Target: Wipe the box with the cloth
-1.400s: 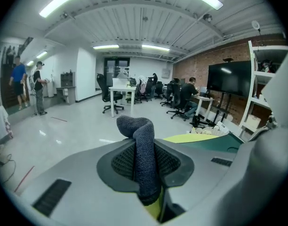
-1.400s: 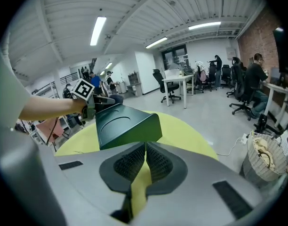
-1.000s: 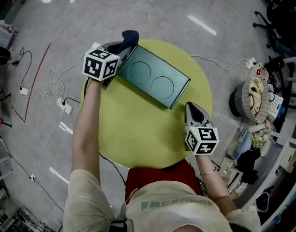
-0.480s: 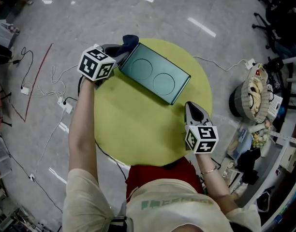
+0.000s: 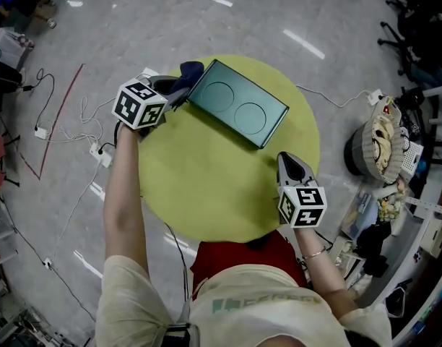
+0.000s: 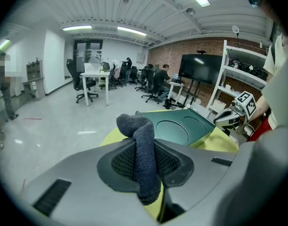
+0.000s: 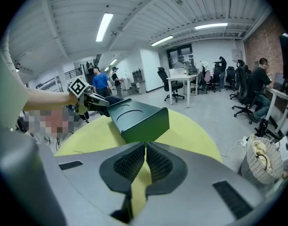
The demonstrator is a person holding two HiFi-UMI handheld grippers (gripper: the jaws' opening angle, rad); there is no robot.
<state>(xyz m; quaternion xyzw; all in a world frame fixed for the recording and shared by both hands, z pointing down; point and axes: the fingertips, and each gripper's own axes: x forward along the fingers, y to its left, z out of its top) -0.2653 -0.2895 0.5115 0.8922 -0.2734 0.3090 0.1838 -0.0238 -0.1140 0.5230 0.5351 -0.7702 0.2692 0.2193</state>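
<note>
Head view: round yellow-green worktop [image 5: 206,194] with the dark green box [image 5: 237,113] lying flat on its far half. One long side of the box runs close to the far rim. My left claw [image 5: 176,91] sits at the far-left rim, just beside the box's left end, with the dark cloth [image 5: 191,71] bunched at that corner. My right claw [image 5: 284,159] is over the right rim, close to the box's near corner but apart from it. Between my arms the near half of the worktop is bare. Cables [image 5: 84,132] lie on the floor to the left, and a basket [image 5: 380,147] stands to the right.

Left gripper view: the claw is clamped on the cloth. The cloth stands up between the pads and folds over at the top, which the head view hides. The box lies just beyond, showing two round recesses in its top.

Right gripper view: the pads are closed together with nothing between them. The box's end face is straight ahead, with a strip of worktop in between.
</note>
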